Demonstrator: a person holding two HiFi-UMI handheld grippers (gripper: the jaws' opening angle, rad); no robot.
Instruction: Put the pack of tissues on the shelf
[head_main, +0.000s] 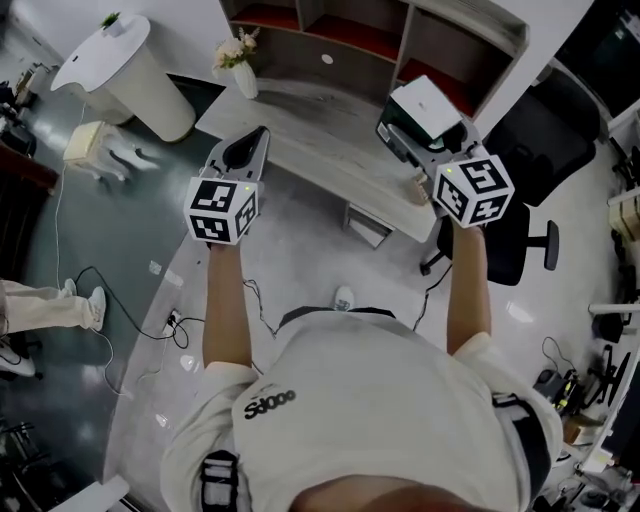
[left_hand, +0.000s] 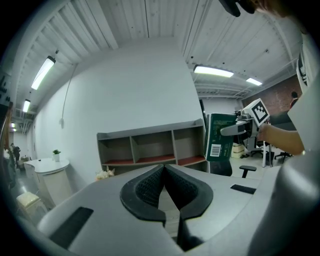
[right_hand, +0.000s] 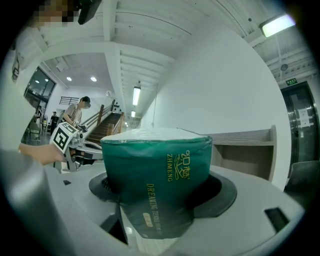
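Note:
The pack of tissues (right_hand: 150, 160) is dark green with gold print and a pale top. My right gripper (right_hand: 162, 192) is shut on it and holds it upright in the air. From the head view the pack (head_main: 428, 103) hangs over the right part of the desk (head_main: 320, 140), in front of the grey shelf (head_main: 370, 35) with red-floored compartments. My left gripper (head_main: 243, 152) is shut with nothing in it, held over the desk's left front edge. In the left gripper view its jaws (left_hand: 164, 167) meet at the tips, and the shelf (left_hand: 150, 147) stands ahead with the pack (left_hand: 219, 136) at the right.
A vase of pale flowers (head_main: 241, 62) stands on the desk's left end. A white round stand (head_main: 125, 65) is further left. A black office chair (head_main: 535, 160) sits right of the desk. Cables (head_main: 120, 290) trail over the floor at the left.

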